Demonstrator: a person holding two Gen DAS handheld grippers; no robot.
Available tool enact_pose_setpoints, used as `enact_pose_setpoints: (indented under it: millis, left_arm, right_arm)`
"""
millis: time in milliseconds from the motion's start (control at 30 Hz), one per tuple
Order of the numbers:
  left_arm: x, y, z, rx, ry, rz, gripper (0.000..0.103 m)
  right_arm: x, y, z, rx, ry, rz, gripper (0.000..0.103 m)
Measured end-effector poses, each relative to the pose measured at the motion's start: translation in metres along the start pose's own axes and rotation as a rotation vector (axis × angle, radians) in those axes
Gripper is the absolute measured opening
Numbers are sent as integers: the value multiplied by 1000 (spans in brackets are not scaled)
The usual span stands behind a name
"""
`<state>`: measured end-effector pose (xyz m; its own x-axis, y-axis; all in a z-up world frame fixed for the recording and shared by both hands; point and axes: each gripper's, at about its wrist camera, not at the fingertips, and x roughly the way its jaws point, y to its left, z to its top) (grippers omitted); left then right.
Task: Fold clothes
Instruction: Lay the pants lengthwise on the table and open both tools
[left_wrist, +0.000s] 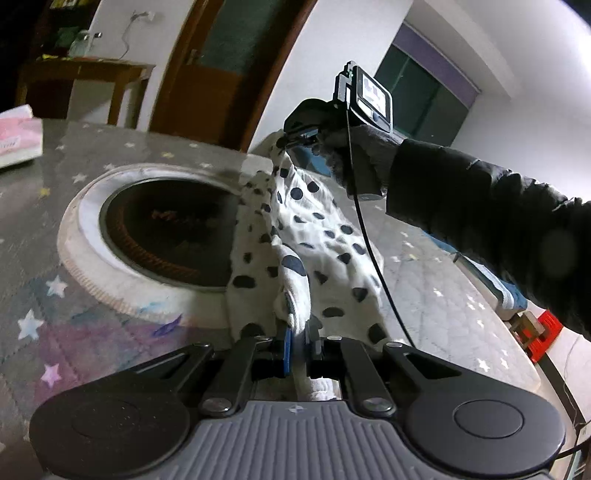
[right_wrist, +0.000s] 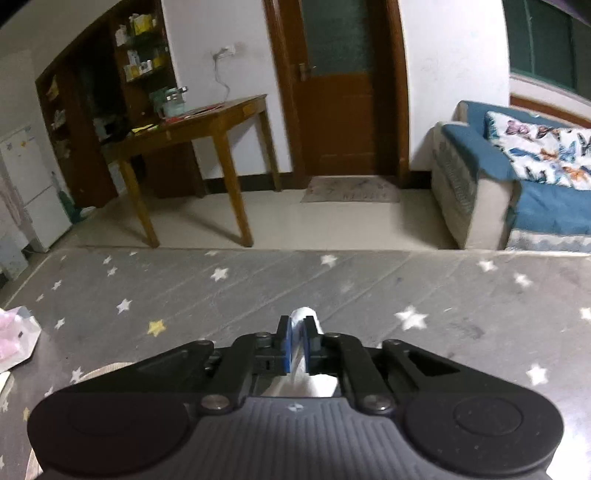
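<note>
Evidently the folding is at an early stage: the white fleece garment with dark navy spots (left_wrist: 295, 229) is held up off the grey star-patterned worktop (left_wrist: 55, 229), stretched between the two claws, and no finished fold can be seen. The left claw (left_wrist: 298, 341) is pressed together on one edge of the fabric, near the camera. The right claw (left_wrist: 295, 138), seen from the left wrist view in a dark-gloved hand, pinches the far end higher up; its own view shows white cloth clamped between its blue pads (right_wrist: 287, 347). The garment hangs slack and rumpled, partly draped over a round black burner with a white quilted rim (left_wrist: 162, 236). Judged from this, spreading flat and all folds remain.
</note>
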<state>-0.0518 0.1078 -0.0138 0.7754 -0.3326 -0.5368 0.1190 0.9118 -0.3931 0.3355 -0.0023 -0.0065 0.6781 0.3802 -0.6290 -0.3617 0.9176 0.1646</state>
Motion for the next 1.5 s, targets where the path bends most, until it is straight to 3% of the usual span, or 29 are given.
enact_pose_setpoints:
  millis: [267,367,400,567,700,867,933,1267,1500]
  left_arm:
    - [-5,8,-6,-6,9,34,13]
    - [-9,5,-6,9,-3,58,30]
    - [-10,4,-5,13,-9,67,41]
    - [-11,0,2,16,-32,93,56]
    - [-5,-6,7,31,-35,113,66]
    - [0,-14,14,43,-64,103,86]
    - [3,-17,16,57,-75,106,99]
    - [21,-25,14,88,-50,95,103]
    - [26,-22,12,82,-31,100,103]
  right_arm:
    - [-29,-28,-3,-22,24,13,20]
    - [-44,-46,-6,-18,26,22,30]
    - [-48,-51,-7,-23,26,17,31]
    - [-64,-81,-12,46,6,106,39]
    - [-69,-93,-16,55,-3,109,39]
    - [-52,-92,-23,36,38,91,37]
    - [-45,-92,-26,34,55,85,36]
    - [-9,-80,-48,-2,116,77,36]
    - [-2,-72,-54,-70,108,57,36]
